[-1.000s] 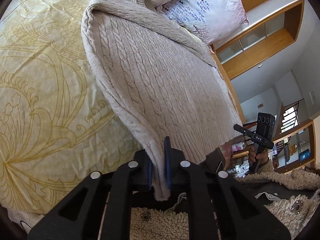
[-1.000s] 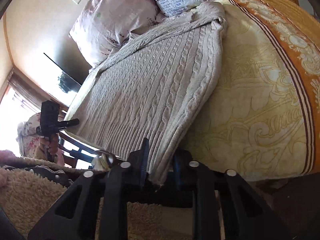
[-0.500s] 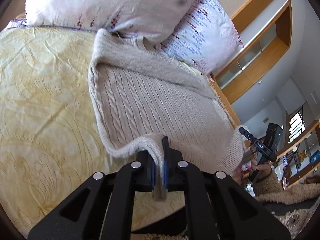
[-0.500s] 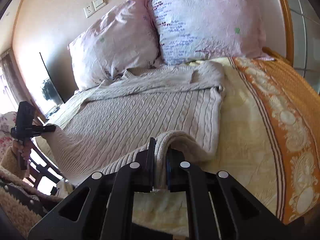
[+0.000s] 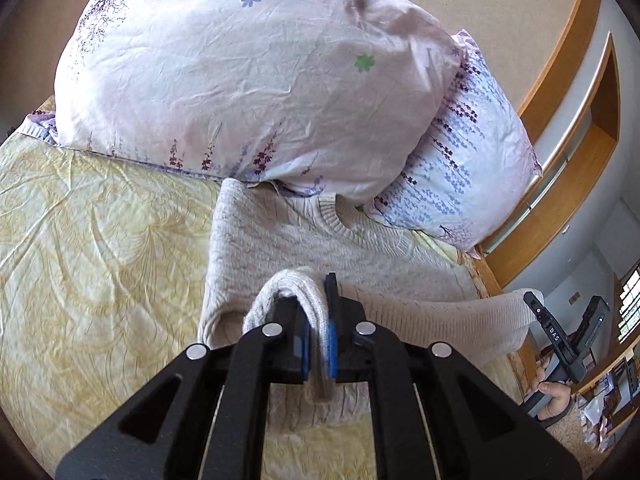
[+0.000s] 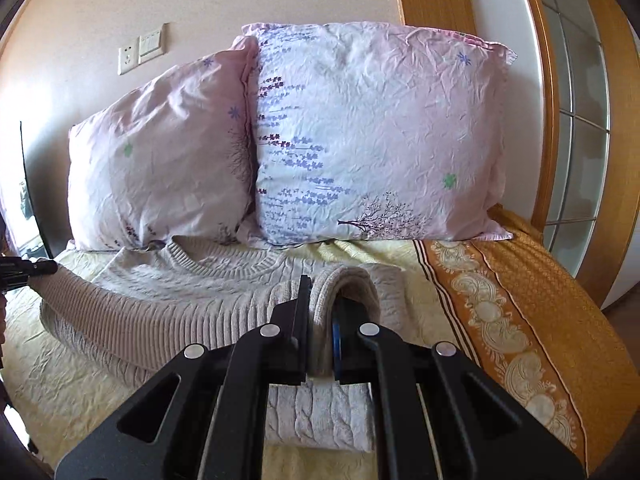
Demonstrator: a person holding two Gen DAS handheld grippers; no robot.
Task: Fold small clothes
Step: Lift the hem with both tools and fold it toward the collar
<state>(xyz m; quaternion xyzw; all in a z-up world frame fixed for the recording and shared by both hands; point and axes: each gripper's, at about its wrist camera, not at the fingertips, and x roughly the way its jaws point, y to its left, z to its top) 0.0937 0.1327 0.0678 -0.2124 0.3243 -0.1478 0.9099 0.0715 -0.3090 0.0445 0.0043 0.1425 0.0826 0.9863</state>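
A beige cable-knit sweater (image 5: 280, 240) lies on the yellow bedspread (image 5: 100, 264), its collar toward the pillows. My left gripper (image 5: 318, 332) is shut on one corner of its ribbed hem, lifted above the sweater's body. My right gripper (image 6: 320, 332) is shut on the other hem corner of the sweater (image 6: 200, 276). The hem stretches between the two grippers, held over the lower half of the garment. The right gripper also shows at the right edge of the left wrist view (image 5: 560, 344), held by a hand.
Two floral pillows (image 6: 360, 140) lean against the wall right behind the sweater's collar. An orange patterned border (image 6: 520, 312) runs along the bed's right side. A wooden frame with glass panels (image 6: 580, 120) stands to the right.
Both grippers have lifted the hem from the bed's foot and carried it forward over the sweater toward the pillows. The sweater now folds over itself.
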